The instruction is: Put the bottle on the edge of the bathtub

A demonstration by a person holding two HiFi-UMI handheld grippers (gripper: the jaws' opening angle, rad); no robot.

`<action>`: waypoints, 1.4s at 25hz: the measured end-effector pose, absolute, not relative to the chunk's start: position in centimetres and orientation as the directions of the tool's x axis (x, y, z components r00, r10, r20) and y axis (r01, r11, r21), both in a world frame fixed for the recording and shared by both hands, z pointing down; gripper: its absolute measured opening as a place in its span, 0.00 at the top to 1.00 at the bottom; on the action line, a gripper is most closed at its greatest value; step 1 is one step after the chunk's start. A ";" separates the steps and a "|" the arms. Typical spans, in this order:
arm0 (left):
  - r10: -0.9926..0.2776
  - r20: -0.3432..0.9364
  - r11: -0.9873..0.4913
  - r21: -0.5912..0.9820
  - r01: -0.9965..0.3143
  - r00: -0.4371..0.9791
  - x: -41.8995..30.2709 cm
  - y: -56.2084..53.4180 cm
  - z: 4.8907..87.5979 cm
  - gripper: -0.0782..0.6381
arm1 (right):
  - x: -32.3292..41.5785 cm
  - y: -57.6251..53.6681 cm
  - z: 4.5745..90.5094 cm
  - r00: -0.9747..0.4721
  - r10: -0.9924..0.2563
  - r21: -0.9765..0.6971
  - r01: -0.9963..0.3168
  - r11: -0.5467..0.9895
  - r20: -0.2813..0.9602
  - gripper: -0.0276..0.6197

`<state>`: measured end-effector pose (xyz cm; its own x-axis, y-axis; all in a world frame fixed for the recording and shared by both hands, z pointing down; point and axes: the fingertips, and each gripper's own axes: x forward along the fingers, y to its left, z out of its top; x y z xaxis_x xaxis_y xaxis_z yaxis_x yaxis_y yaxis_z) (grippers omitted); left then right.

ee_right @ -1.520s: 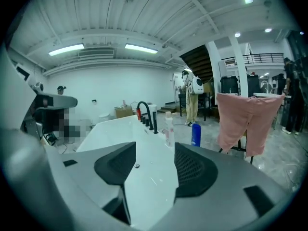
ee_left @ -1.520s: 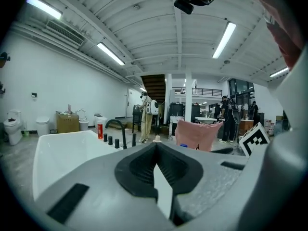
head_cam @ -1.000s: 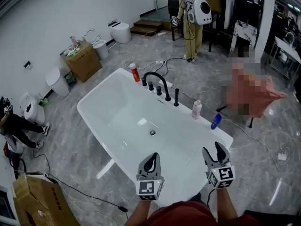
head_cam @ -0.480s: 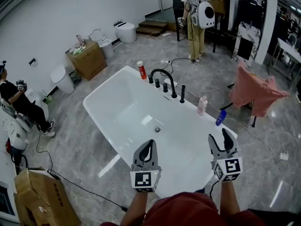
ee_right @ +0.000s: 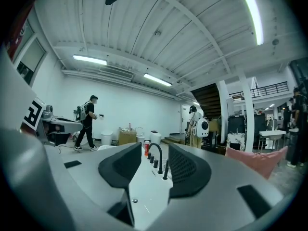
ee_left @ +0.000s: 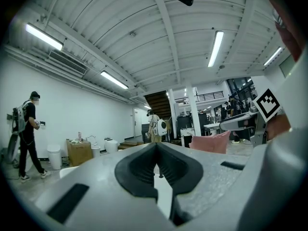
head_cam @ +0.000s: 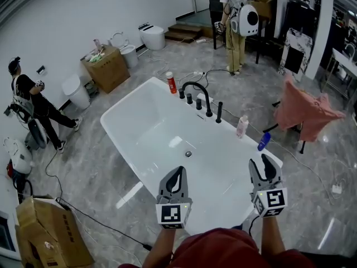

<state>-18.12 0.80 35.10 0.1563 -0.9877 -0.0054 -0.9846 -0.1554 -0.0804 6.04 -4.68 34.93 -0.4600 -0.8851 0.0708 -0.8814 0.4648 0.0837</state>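
Right tongs upright, narrower, closing empty

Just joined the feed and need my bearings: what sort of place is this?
Probably a bathroom-fixture showroom or workshop, not a home bathroom: a freestanding bathtub stands on open marble-look floor, a loose toilet sits by the wall, and a cardboard box stands nearby.

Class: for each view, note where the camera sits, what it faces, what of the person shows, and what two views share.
Head view: on the head, steeply down at the bathtub; forearms, left gripper, right gripper.
Left gripper view: on left gripper, level across the room; its shut jaws.
Right gripper view: on right gripper, along the bathtub; its jaws closing, nothing between.
Shared: faucet, in head and right gripper views.
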 end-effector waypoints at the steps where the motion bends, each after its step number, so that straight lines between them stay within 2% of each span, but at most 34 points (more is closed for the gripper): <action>1: -0.988 -0.007 -0.156 -0.080 -0.985 0.157 -18.1 0.8 35.1 0.88 | 6.1 -4.7 34.9 -0.458 -0.886 0.080 -0.883 0.462 0.067 0.71; 7: -0.987 -0.021 -0.160 -0.082 -0.984 0.162 -17.7 0.2 34.5 0.88 | 6.6 -5.0 34.7 -0.428 -0.901 0.084 -0.898 0.432 0.064 0.96; 17: -0.986 0.017 -0.169 -0.077 -0.983 0.169 -16.9 -0.6 34.8 0.88 | 7.6 -5.4 32.1 -0.428 -0.904 0.104 -0.898 0.427 0.012 0.96; 35: -0.985 0.010 -0.172 -0.080 -0.982 0.172 -16.3 -2.1 34.7 0.88 | 8.4 -7.2 33.6 -0.421 -0.906 0.099 -0.901 0.422 0.039 0.96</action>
<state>-16.28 -2.07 34.73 0.1719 -0.9851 0.0104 -0.9818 -0.1722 -0.0801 8.41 -7.19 33.60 -0.4207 -0.9064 0.0385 -0.9009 0.4224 0.0995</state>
